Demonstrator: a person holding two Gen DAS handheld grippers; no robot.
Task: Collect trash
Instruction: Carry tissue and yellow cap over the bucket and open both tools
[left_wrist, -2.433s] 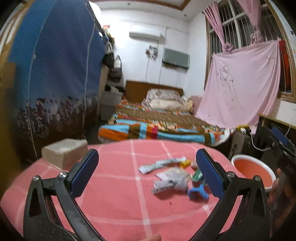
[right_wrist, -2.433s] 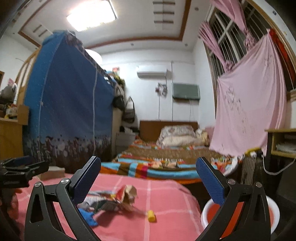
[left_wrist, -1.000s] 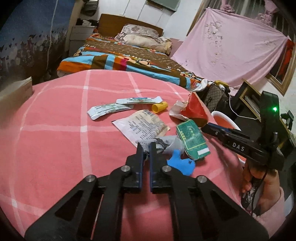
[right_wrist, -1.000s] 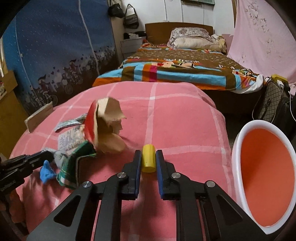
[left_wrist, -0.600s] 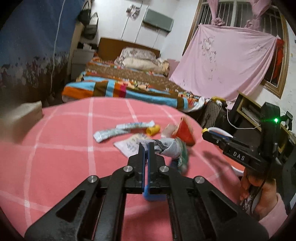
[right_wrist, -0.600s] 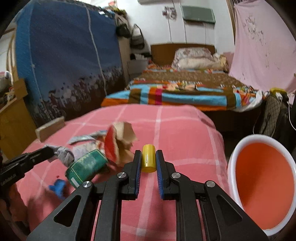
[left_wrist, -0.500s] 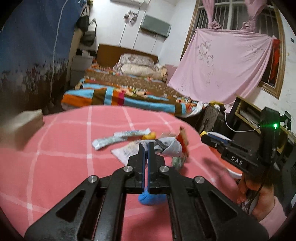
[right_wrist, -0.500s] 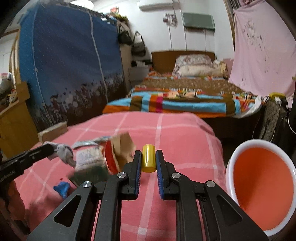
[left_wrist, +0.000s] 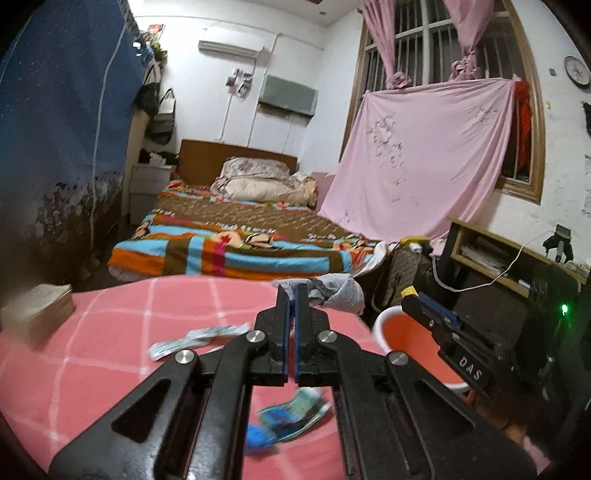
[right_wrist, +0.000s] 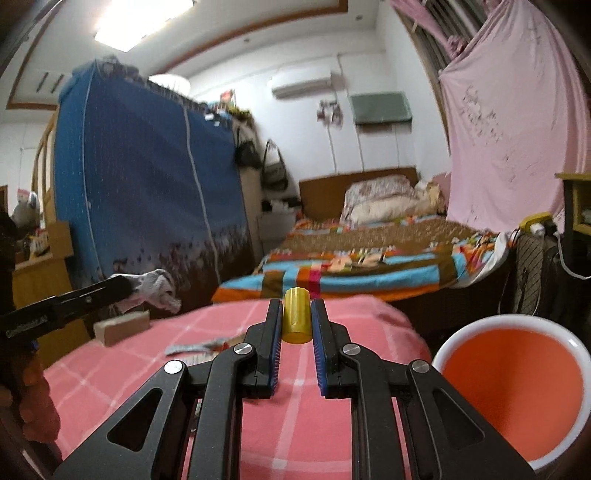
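Observation:
My left gripper (left_wrist: 291, 291) is shut on a crumpled grey-white wrapper (left_wrist: 334, 291) and holds it up above the pink checked tablecloth (left_wrist: 110, 354). It also shows in the right wrist view (right_wrist: 122, 286) with the wrapper (right_wrist: 157, 290). My right gripper (right_wrist: 295, 314) is shut on a small yellow cap (right_wrist: 295, 317), lifted above the table. It shows in the left wrist view (left_wrist: 410, 295), over the orange basin (left_wrist: 410, 343). The basin also shows in the right wrist view (right_wrist: 513, 391), low on the right. Flat wrappers (left_wrist: 199, 338) and a green packet (left_wrist: 295, 410) lie on the cloth.
A blue scrap (left_wrist: 258, 437) lies beside the green packet. A tan box (left_wrist: 40, 306) sits at the table's left edge. A bed (left_wrist: 240, 240) with a striped blanket stands behind the table, and a dark shelf (left_wrist: 498, 266) to the right.
Both grippers have risen and tilted up with their loads. The left gripper has lifted the grey wrapper off the pile and swung toward the basin. The green packet dropped to the cloth.

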